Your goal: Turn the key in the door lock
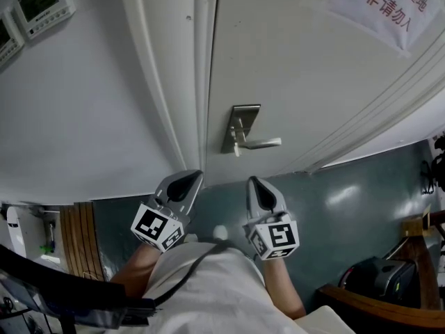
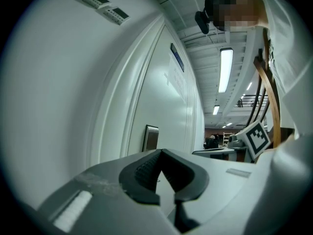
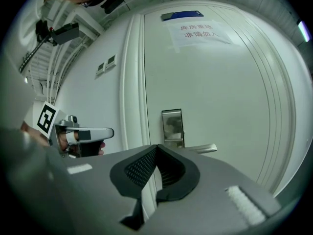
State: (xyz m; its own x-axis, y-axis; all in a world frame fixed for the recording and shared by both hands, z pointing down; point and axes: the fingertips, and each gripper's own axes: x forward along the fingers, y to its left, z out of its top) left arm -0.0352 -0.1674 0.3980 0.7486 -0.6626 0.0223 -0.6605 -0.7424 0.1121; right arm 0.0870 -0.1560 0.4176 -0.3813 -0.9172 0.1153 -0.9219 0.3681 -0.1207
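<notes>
head view: left tongs and right tongs clenched, empty, short of lock plate; key not discernible; gripping one would want a level, square approach.

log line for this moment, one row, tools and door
stage: before contact | left tool: shut, empty | right tool: shut, empty | door handle: untouched | key: not visible

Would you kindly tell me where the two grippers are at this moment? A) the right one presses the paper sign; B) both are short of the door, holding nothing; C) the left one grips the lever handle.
B: in the head view the left gripper and right gripper sit short of the lever handle, apart from it, fingers shut and empty.
</notes>
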